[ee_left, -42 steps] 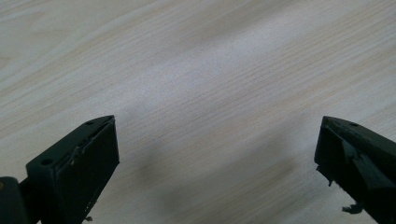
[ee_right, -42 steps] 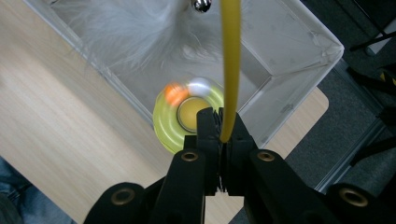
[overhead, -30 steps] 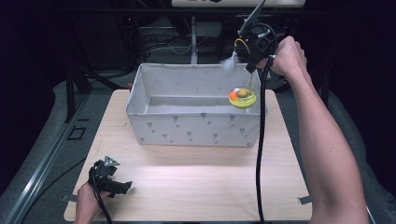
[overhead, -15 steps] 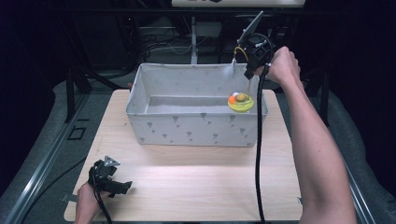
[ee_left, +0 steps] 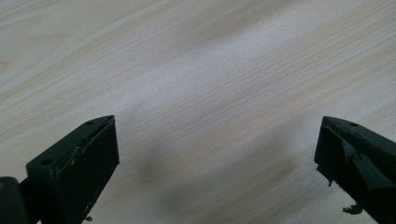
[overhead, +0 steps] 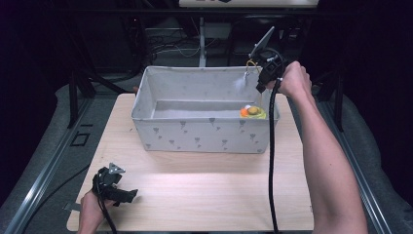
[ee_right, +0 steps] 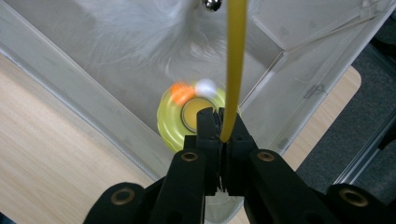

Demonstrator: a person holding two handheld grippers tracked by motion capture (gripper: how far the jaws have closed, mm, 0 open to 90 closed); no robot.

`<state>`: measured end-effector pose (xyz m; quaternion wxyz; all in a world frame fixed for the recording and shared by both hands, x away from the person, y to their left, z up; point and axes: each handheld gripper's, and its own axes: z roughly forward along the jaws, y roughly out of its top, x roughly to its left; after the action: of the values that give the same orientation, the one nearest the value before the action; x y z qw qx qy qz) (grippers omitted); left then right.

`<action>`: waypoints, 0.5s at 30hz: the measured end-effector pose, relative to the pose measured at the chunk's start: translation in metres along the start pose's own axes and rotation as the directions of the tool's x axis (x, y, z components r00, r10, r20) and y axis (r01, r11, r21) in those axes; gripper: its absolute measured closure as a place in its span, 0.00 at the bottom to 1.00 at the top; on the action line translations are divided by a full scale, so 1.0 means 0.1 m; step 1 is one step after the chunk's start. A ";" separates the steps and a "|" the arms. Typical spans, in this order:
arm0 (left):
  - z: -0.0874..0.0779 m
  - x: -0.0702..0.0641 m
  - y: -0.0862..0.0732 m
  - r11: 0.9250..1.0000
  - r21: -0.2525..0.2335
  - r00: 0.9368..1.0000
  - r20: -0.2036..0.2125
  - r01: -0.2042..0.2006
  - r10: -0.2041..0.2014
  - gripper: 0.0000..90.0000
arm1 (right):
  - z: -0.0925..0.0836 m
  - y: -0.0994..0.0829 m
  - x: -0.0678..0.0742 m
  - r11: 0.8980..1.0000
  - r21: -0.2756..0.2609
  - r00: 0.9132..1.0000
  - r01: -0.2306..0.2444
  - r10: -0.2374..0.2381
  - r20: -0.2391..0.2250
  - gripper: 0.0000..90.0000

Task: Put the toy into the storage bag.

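Jaws of the right gripper (ee_right: 223, 122) pinch a thin yellow rod (ee_right: 233, 60), holding it over the bin's (overhead: 204, 138) right end; white feathers (overhead: 241, 84) and a small metal bell (ee_right: 213, 4) dangle from the rod. Below, in the bin's right corner, sits a round yellow toy (ee_right: 187, 120) with orange and white balls. At the table's (overhead: 204, 195) near left corner, the left gripper (overhead: 127, 195) rests with jaws spread wide over bare wood.

This looks like a lab or test room, not a home. A plain wooden table (overhead: 204, 195) stands in a dark room. Black metal frames (overhead: 75, 92) and loose cables (overhead: 165, 41) sit behind it. Grey mats (overhead: 44, 161) and metal rails (overhead: 34, 195) run along both sides.
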<state>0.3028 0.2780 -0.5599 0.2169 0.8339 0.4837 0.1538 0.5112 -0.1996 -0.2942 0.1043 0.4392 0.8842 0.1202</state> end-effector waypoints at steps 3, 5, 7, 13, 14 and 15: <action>0.00 0.00 0.00 1.000 -0.003 1.000 -0.003 0.006 -0.006 0.00 | 0.05 -0.03 0.00 1.000 0.001 1.000 0.000 0.000 -0.005 0.98; 0.00 0.00 0.00 1.000 0.000 1.000 -0.002 0.006 -0.006 0.00 | 0.09 -0.05 0.00 1.000 0.008 1.000 0.004 -0.004 -0.006 0.98; 0.00 0.00 0.00 1.000 0.000 1.000 0.001 0.007 -0.007 0.00 | 0.12 -0.07 -0.01 1.000 0.015 1.000 -0.002 0.002 -0.013 0.98; 0.01 -0.01 0.00 1.000 0.005 1.000 0.001 0.001 -0.001 0.00 | 0.22 -0.17 0.00 1.000 0.018 0.999 -0.012 0.013 -0.029 0.98; 0.01 -0.01 0.00 1.000 0.006 1.000 0.003 -0.001 0.001 0.00 | 0.24 -0.18 -0.01 1.000 0.022 0.999 -0.015 0.015 -0.028 0.98; 0.00 -0.01 0.00 1.000 0.008 1.000 0.003 -0.005 0.005 0.00 | 0.26 -0.20 -0.01 1.000 0.022 0.999 -0.018 0.018 -0.032 0.98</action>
<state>0.3026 0.2767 -0.5602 0.2139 0.8361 0.4818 0.1514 0.5039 -0.2087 -0.3249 0.0843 0.4463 0.8830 0.1185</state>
